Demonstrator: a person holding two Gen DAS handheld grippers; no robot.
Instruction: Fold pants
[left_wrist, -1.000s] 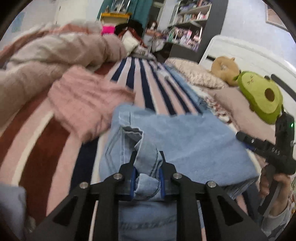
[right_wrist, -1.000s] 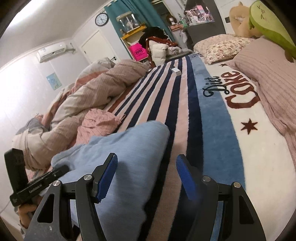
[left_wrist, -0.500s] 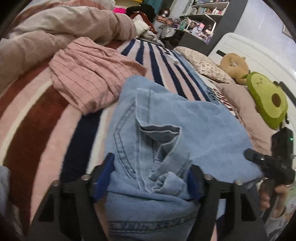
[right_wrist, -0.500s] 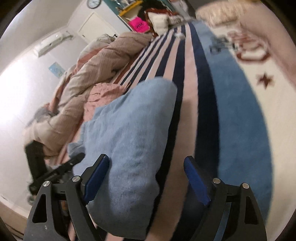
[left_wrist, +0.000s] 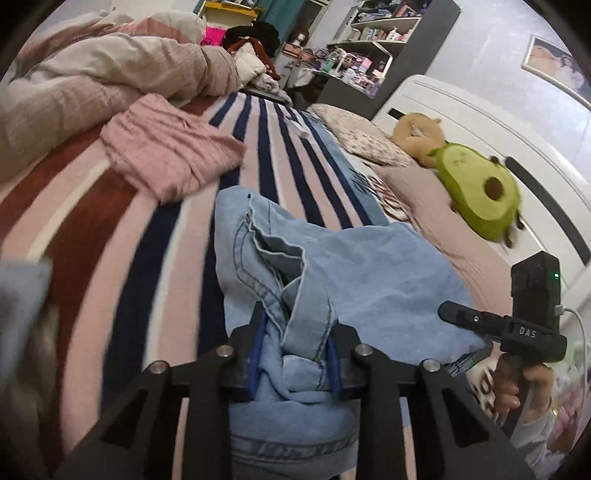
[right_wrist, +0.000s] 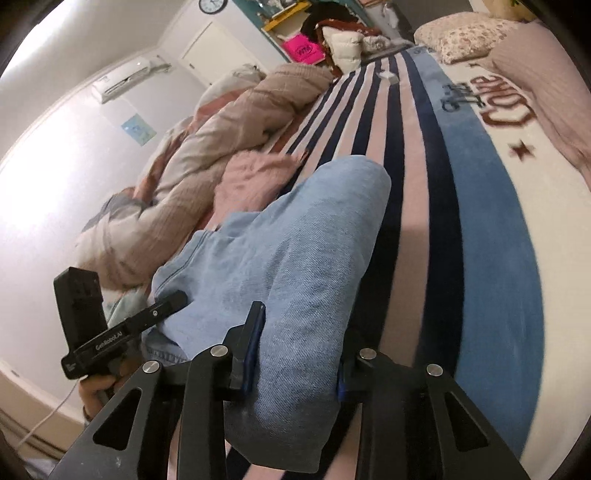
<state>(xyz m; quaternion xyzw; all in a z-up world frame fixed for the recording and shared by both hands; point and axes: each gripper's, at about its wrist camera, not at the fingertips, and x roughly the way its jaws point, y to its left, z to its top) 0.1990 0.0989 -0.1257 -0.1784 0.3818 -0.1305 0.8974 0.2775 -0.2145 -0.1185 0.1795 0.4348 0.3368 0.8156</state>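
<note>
The light blue denim pants lie folded on the striped blanket near the bed's front edge. My left gripper is shut on a bunched fold of the pants at the waistband end. My right gripper is shut on the thick folded edge of the pants at the other end. Each gripper shows in the other's view: the right gripper at the right, the left gripper at the lower left.
A pink folded cloth lies beyond the pants on the left. A beige duvet is heaped along the far left. An avocado plush and pillows lie by the headboard. Shelves stand behind the bed.
Both grippers were open half a second ago and have closed on the pants. The left one gripped the waistband bunch again after letting it go.
</note>
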